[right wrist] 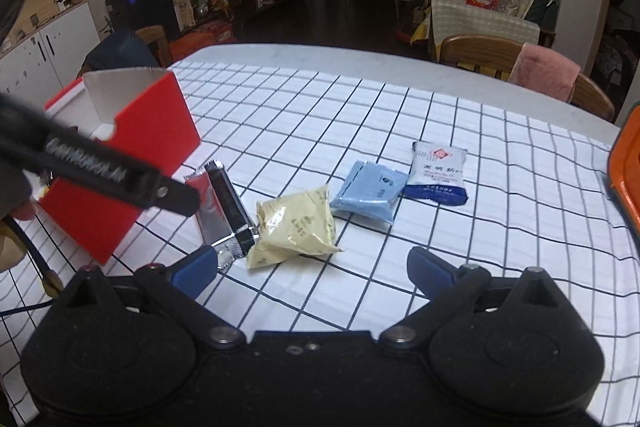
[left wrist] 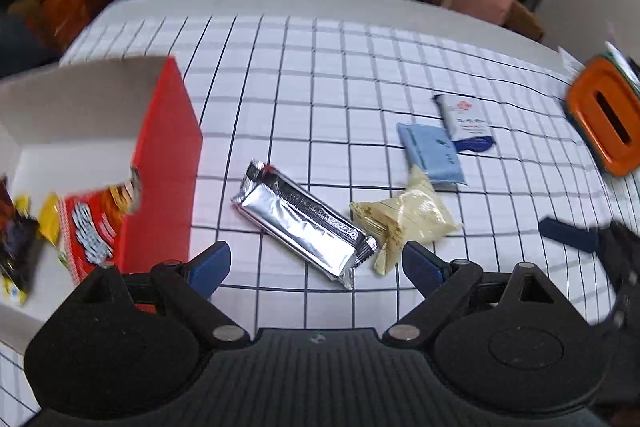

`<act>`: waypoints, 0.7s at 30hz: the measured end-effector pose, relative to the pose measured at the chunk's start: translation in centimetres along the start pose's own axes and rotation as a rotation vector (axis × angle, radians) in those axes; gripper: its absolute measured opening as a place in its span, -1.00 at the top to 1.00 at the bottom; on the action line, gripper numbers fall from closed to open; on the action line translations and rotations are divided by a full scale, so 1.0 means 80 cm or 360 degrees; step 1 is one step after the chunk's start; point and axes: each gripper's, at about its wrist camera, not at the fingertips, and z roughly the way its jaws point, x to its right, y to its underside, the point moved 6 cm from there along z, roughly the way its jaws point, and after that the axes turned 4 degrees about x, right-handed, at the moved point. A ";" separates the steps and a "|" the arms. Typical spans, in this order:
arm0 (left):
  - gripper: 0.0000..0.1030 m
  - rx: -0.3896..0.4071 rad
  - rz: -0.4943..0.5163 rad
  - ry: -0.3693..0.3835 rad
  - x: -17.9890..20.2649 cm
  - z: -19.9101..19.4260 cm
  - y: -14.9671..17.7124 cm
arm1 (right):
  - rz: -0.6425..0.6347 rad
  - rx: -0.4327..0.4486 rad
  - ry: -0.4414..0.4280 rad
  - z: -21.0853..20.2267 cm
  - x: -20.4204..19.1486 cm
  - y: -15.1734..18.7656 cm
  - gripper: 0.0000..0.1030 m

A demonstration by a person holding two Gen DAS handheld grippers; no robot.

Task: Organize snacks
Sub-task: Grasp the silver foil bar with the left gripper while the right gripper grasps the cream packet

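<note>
Left gripper (left wrist: 316, 265): jaws spread wide, holding nothing. The silver bar (left wrist: 304, 223) lies just ahead between its fingertips, touching the yellow packet (left wrist: 412, 217) to the right. The red box (left wrist: 160, 163) stands open at left, snacks already inside, visible only from this wrist. Right gripper (right wrist: 312, 269) is likewise released and empty. Its view alone shows the blue packet (right wrist: 370, 191) and white packet (right wrist: 438, 169) clearly, further ahead. Judged step: pickup approach; next, close on the bar.

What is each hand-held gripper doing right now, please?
Left hand-held gripper: open, holding nothing.
Right hand-held gripper: open, holding nothing.
</note>
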 end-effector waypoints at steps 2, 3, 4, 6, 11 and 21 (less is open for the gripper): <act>-0.81 -0.0047 -0.0097 -0.0013 -0.007 0.016 -0.005 | -0.0012 -0.0017 -0.0018 0.009 0.000 0.001 -0.96; -0.81 -0.0064 -0.0142 -0.0023 -0.011 0.024 -0.009 | -0.0016 -0.0023 -0.0027 0.014 0.000 0.001 -0.95; -0.80 -0.0082 -0.0185 -0.0035 -0.015 0.032 -0.012 | -0.0016 -0.0027 -0.0038 0.018 0.000 0.000 -0.95; -0.78 -0.0113 -0.0261 -0.0054 -0.022 0.046 -0.017 | -0.0011 -0.0036 -0.0053 0.027 0.000 -0.002 -0.95; -0.67 -0.0153 -0.0271 -0.0125 -0.022 0.076 -0.025 | 0.0005 -0.0078 -0.0078 0.055 0.003 -0.005 -0.81; -0.50 -0.0243 -0.0453 -0.0197 -0.041 0.117 -0.037 | 0.0079 -0.0126 -0.0120 0.095 -0.002 -0.013 -0.61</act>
